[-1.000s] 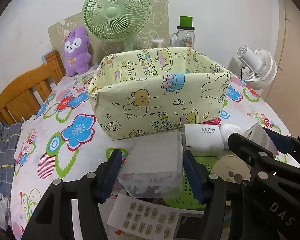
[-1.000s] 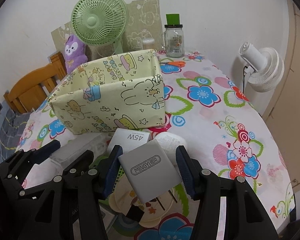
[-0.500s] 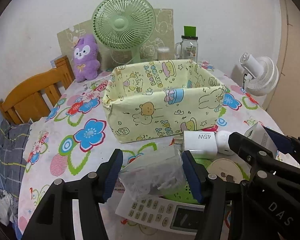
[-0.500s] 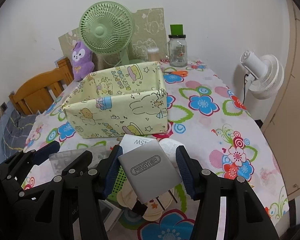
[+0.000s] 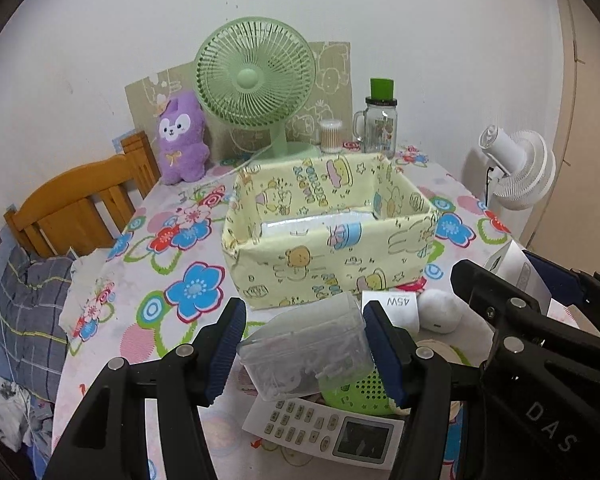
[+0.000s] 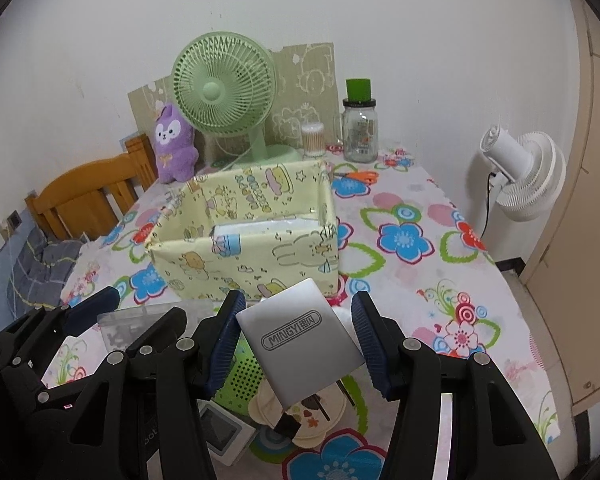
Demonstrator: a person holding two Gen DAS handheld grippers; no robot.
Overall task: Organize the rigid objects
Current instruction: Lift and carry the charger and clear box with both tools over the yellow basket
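1. While both grippers carry a load above the clutter, the nearest risk is a slip: the left gripper (image 5: pixel 302 354) is clamped on a clear plastic case (image 5: pixel 306 350) of small parts, held tilted by its two side walls. Smooth plastic against the pads could let it rotate or drop onto the remote control (image 5: pixel 326 432) and green perforated lid (image 5: pixel 362 394) lying directly beneath.
2. Beside it, the right gripper (image 6: pixel 296 346) is closed on a silver MINGYI charger (image 6: pixel 302 338), gripped askew with one corner pointing up and its plug end hanging low. A skewed hold like this may pivot under a quick swing, and the low end could catch the round cream disc (image 6: pixel 300 408) below.
3. Because the two grippers sit close together side by side, moving both forward at once could knock one tool against the other and jar a grip loose.
4. Just ahead on the flowered tablecloth (image 6: pixel 400 280), the white 45W adapter (image 5: pixel 396 306) and a white rounded object (image 5: pixel 440 310) rest against the front of the box and could be nudged by a low pass.
5. Farther on, the yellow cartoon-print fabric box (image 5: pixel 328 268) stands open, apparently the destination. Its soft front wall may fold inward if either item clips the rim.
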